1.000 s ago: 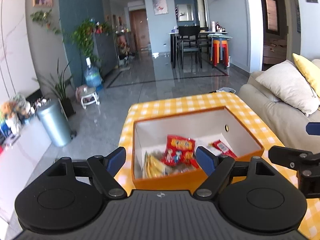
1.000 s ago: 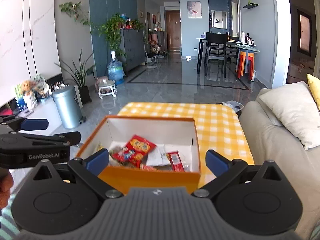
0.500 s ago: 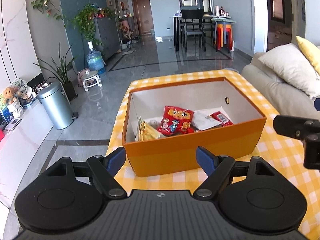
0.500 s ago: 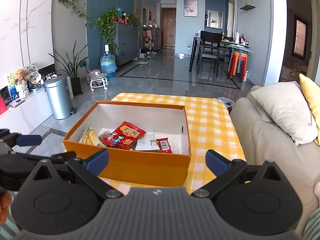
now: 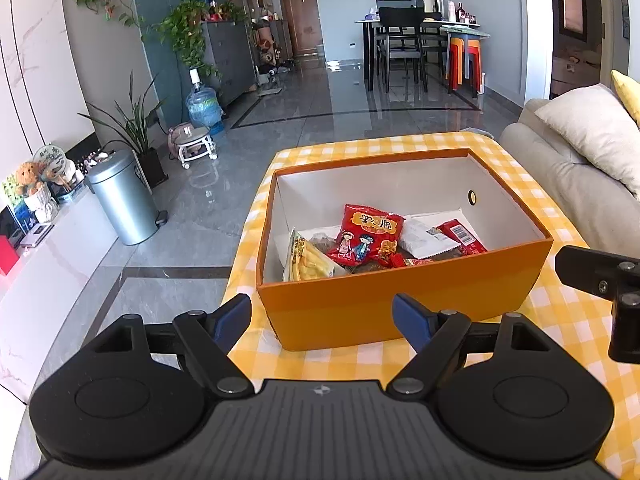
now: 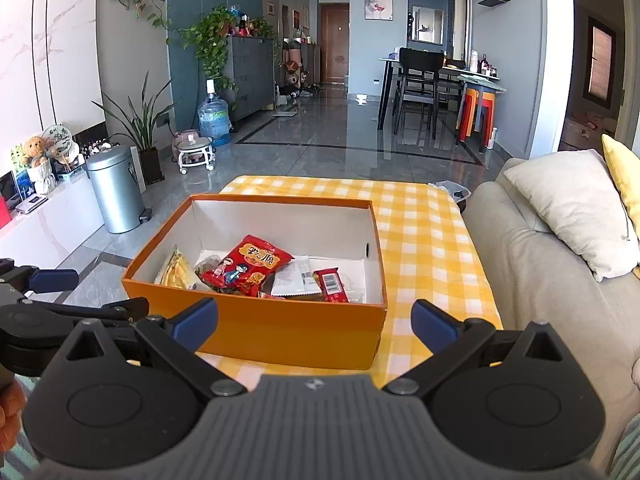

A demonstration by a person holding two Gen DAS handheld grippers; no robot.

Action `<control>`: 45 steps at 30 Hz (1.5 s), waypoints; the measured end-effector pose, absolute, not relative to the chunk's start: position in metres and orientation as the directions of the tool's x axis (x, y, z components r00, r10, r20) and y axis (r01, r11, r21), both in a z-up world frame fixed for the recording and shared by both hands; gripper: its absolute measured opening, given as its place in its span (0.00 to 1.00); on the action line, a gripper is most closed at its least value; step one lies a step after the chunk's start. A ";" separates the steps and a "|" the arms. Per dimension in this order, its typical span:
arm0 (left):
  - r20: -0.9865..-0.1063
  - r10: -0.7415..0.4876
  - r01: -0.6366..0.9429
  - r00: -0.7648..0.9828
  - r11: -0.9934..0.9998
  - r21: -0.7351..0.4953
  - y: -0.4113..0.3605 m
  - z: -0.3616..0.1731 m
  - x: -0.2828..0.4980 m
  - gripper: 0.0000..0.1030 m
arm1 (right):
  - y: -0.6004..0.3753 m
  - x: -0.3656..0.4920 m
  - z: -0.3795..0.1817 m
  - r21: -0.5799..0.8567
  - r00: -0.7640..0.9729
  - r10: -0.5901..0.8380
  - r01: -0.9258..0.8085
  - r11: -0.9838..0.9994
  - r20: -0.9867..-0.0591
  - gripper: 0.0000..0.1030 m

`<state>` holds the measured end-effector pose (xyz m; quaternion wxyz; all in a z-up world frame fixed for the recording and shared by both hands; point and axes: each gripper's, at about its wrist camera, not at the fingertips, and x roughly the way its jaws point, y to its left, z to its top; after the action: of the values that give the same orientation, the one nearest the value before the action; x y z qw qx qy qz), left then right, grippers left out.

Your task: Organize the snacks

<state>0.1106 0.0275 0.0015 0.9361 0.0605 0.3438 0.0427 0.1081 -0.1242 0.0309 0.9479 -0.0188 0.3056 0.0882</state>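
Note:
An orange box [image 5: 400,304] [image 6: 288,332] with a white inside stands on a table with a yellow checked cloth [image 5: 520,360] [image 6: 420,220]. Inside lie a red snack bag [image 5: 366,232] [image 6: 248,264], a yellow packet [image 5: 308,262] [image 6: 176,270], a white packet [image 5: 426,236] [image 6: 296,278] and a small red bar [image 5: 460,236] [image 6: 330,284]. My left gripper [image 5: 322,316] is open and empty, near the box's front left. My right gripper [image 6: 314,322] is open and empty, in front of the box. Each gripper shows at the edge of the other's view.
A beige sofa [image 6: 540,280] with cushions stands right of the table. A metal bin [image 6: 116,192] and a low white shelf [image 5: 48,264] are on the left. A dining table with chairs [image 6: 432,88] is far behind across a tiled floor.
Both grippers have drawn back and risen from the box, so the whole box and more of the table show. The snacks in the box have not moved.

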 end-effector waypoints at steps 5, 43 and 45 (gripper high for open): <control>-0.640 0.123 -0.041 0.758 0.989 0.141 0.028 0.002 0.109 0.91 | -0.122 0.108 0.031 0.019 0.795 0.158 -0.181 0.983 -0.586 0.96; -0.642 0.127 -0.045 0.756 0.989 0.143 0.027 0.005 0.106 0.91 | -0.118 0.106 0.028 0.026 0.789 0.156 -0.175 0.984 -0.594 0.96; -0.642 0.128 -0.046 0.756 0.989 0.144 0.027 0.005 0.107 0.91 | -0.118 0.105 0.028 0.026 0.789 0.156 -0.175 0.984 -0.594 0.96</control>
<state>0.1072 0.0270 0.0046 0.9352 0.0597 0.3460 0.0465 0.1054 -0.1180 0.0281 0.9457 -0.0152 0.3126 0.0873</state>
